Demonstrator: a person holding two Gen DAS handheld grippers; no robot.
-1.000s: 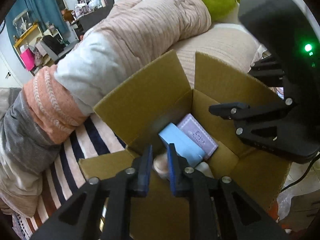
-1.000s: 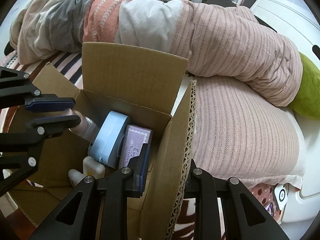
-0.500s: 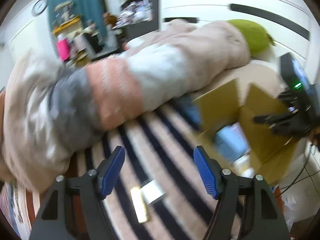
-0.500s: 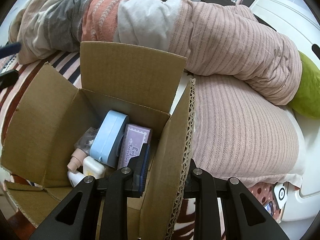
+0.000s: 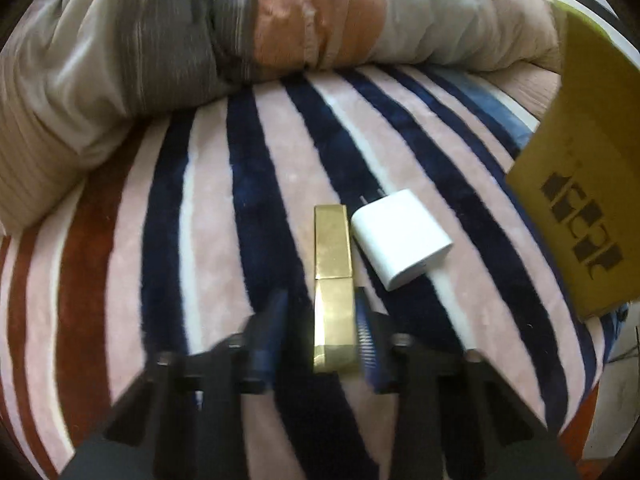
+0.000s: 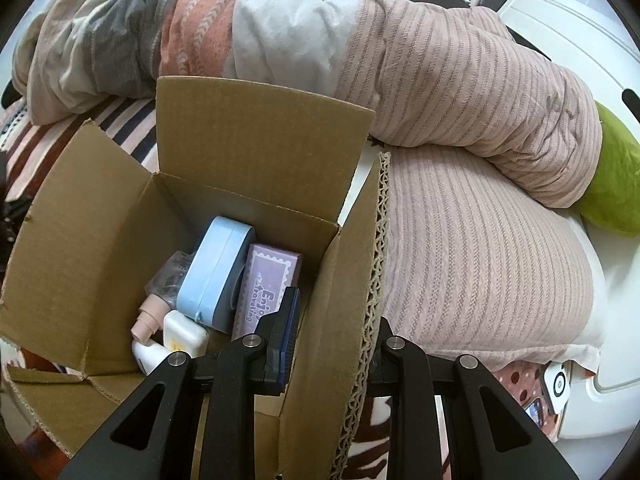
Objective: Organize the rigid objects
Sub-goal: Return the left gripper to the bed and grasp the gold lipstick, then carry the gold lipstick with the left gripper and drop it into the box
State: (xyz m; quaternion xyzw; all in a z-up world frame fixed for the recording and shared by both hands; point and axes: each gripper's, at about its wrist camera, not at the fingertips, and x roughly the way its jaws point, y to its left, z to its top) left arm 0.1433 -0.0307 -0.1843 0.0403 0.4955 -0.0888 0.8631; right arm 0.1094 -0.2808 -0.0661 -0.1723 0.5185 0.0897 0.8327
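Note:
A long gold box point(image 5: 333, 280) lies on the striped blanket point(image 5: 240, 184), with a white charger block point(image 5: 401, 237) just to its right. My left gripper point(image 5: 320, 332) is open, its blue fingers straddling the near end of the gold box; contact is not clear through blur. The cardboard box point(image 6: 92, 240) stands open and holds a light blue case point(image 6: 214, 272), a purple box point(image 6: 266, 292) and small bottles point(image 6: 160, 320). My right gripper point(image 6: 332, 340) is shut on the cardboard box's right flap point(image 6: 352, 264).
A rolled quilt point(image 5: 280, 28) in grey, orange, white and pink runs along the far side of the bed. A green pillow point(image 6: 616, 184) lies at the right. The cardboard box's side point(image 5: 592, 184) stands at the right of the left wrist view.
My left gripper left the cardboard box, opened, swung left over the blanket and came down around the gold box. The right gripper has stayed on the flap.

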